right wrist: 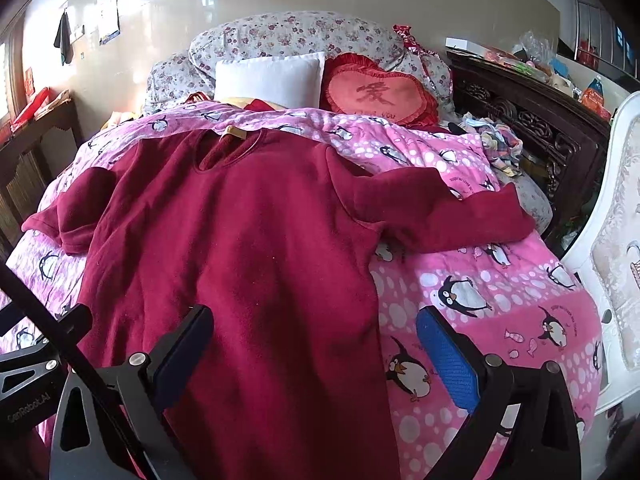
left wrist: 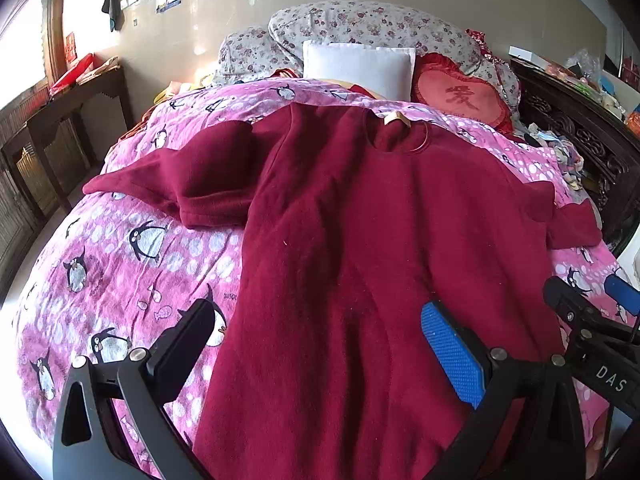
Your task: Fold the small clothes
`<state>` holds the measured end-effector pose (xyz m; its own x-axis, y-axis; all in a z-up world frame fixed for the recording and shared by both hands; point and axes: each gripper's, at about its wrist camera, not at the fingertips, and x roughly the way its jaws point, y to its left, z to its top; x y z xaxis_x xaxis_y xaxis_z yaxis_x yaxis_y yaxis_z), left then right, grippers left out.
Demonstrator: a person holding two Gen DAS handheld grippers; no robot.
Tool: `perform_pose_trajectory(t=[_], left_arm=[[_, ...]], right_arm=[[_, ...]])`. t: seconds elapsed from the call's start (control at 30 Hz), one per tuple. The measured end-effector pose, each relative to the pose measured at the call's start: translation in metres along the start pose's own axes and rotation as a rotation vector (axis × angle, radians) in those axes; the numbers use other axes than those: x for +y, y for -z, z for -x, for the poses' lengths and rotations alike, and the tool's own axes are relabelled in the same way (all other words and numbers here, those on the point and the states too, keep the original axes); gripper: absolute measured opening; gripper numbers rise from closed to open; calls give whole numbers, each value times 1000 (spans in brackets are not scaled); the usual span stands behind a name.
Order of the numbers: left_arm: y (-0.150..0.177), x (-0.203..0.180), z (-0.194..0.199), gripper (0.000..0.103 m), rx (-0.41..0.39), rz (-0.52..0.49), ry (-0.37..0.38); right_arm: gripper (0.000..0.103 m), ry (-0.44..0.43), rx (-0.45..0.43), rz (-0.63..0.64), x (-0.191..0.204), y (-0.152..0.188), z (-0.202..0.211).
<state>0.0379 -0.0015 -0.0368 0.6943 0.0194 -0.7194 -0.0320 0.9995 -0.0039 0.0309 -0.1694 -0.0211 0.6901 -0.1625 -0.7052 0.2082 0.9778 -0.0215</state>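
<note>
A dark red fleece sweater (left wrist: 360, 248) (right wrist: 240, 248) lies flat, front up, on a pink penguin-print quilt (left wrist: 120, 272) (right wrist: 480, 300). Its collar points to the pillows and both sleeves spread sideways; the left sleeve is bunched. My left gripper (left wrist: 320, 344) stands open above the sweater's lower left edge, holding nothing. My right gripper (right wrist: 316, 348) stands open above the lower right edge, one finger over the sweater and the blue pad (right wrist: 448, 356) over the quilt. In the left wrist view the right gripper (left wrist: 592, 304) shows at the right border.
A white pillow (right wrist: 268, 80), a red heart cushion (right wrist: 380, 96) and floral bedding (right wrist: 300, 32) sit at the bed's head. A dark carved wooden frame (right wrist: 540, 128) runs along the right, with a white chair (right wrist: 616, 240) nearer. A dark table (left wrist: 60, 120) stands on the left.
</note>
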Motion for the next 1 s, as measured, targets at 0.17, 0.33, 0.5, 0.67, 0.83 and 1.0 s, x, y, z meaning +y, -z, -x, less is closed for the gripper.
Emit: perform_pose_trajectory(t=[0.17,0.33,0.5,0.67,0.83,1.0], left_arm=[[0,0,-4,103,30,8,-4],[0,1,-6,103,24,13,1],[-1,2,-9,103,19,27,10],[-2,4,-16,103,5,45,24],[-2,5,-20,103,24,46,18],[-1,6,-23,103,45,64,28]], right_arm=[[103,-11,4,-2,2,-1,-2],[103,-5,-1,8,6,-3,-3],[103,-4,-3,13,9,-4,-4],[103,-4,4,20,10,-5,-8],[103,-7,2,23,12,-5,-11],[103,-7,6,35,17,-7,-14]])
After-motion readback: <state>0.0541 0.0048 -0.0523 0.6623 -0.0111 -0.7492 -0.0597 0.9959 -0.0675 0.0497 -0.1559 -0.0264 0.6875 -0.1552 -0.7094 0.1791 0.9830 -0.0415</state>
